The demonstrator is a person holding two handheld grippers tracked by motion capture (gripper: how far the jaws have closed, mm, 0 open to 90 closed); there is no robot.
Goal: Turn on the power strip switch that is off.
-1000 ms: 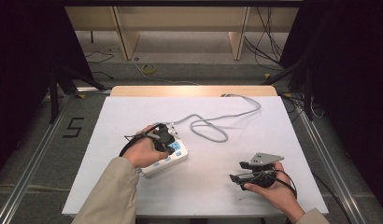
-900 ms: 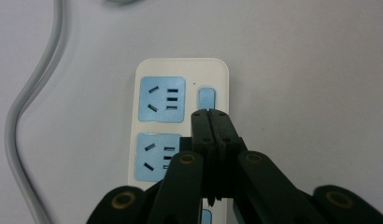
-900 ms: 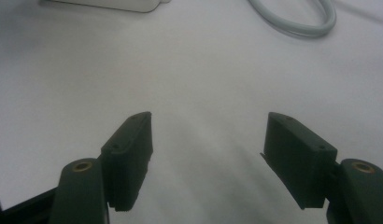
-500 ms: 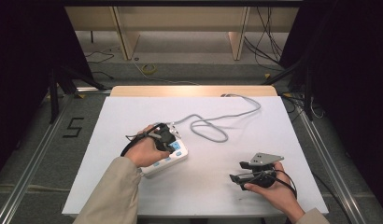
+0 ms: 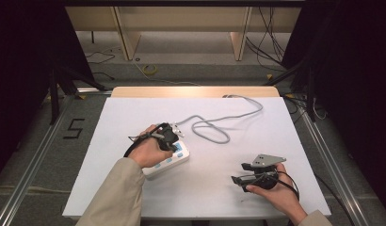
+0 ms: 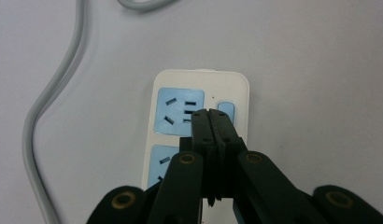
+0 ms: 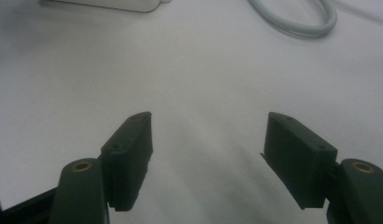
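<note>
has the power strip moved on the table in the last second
No. The power strip lies at the same spot and angle under the left gripper, judged against the table's front edge and the cable loop in the high view.

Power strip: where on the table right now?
In the high view the power strip lies left of centre on the white table, under the shut left gripper, its grey cord looping toward the far edge.

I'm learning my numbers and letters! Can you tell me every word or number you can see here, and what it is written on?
"5": a big dark number on the grey floor left of the table.
The white power strip has no words or numbers that can be read, just blue sockets.
</note>
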